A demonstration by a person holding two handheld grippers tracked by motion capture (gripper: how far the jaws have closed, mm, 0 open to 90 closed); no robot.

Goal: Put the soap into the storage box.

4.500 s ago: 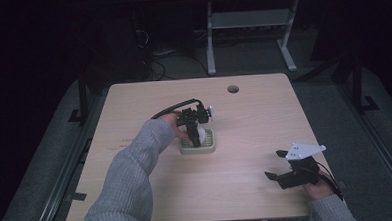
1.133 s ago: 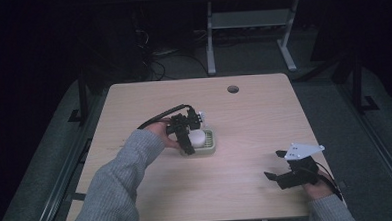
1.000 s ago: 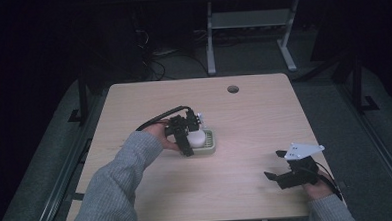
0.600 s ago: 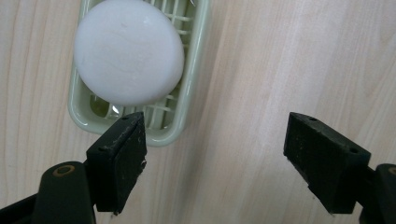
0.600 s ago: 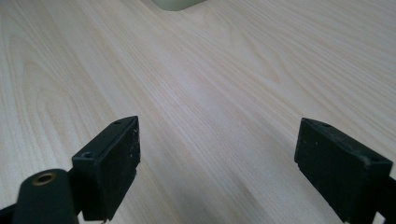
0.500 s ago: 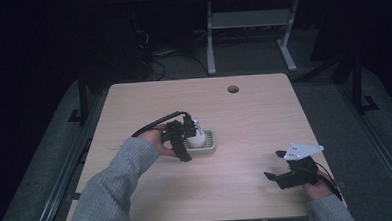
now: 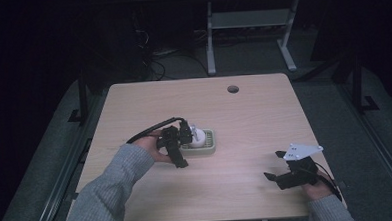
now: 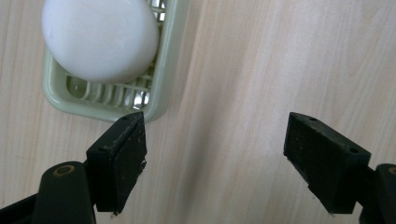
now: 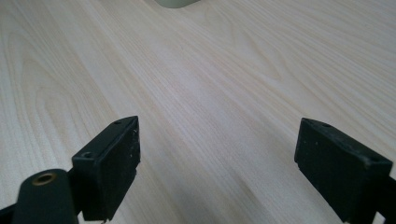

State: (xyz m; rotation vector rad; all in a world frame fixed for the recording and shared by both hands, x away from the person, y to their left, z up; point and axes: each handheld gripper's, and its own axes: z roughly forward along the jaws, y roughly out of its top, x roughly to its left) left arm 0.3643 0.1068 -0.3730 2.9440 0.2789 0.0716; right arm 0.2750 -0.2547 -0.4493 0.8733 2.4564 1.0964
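A white oval soap bar (image 8: pixel 100 39) lies in a pale green slatted soap dish (image 8: pixel 116 95) near the middle of the wooden table (image 7: pixel 244 118). In the high view the soap (image 7: pixel 198 136) and the dish (image 7: pixel 209 148) sit just right of my left gripper (image 7: pixel 178 147). That left gripper (image 8: pixel 224 163) points down at bare wood beside the dish's corner. It is open, with nothing between its jaws. My right gripper (image 7: pixel 272 165) rests near the table's front right, apart from the dish. In its own view the right gripper (image 9: pixel 219 163) is open over bare wood.
A round cable hole (image 7: pixel 232 89) sits near the table's far edge. A metal stand (image 7: pixel 245 23) and cables are on the dark floor behind the table. The dish's edge (image 9: pixel 177 3) peeks in at the top of the right gripper view.
My left gripper has drawn back from over the dish toward the near left side. The soap stays in the dish. The right gripper has not moved.
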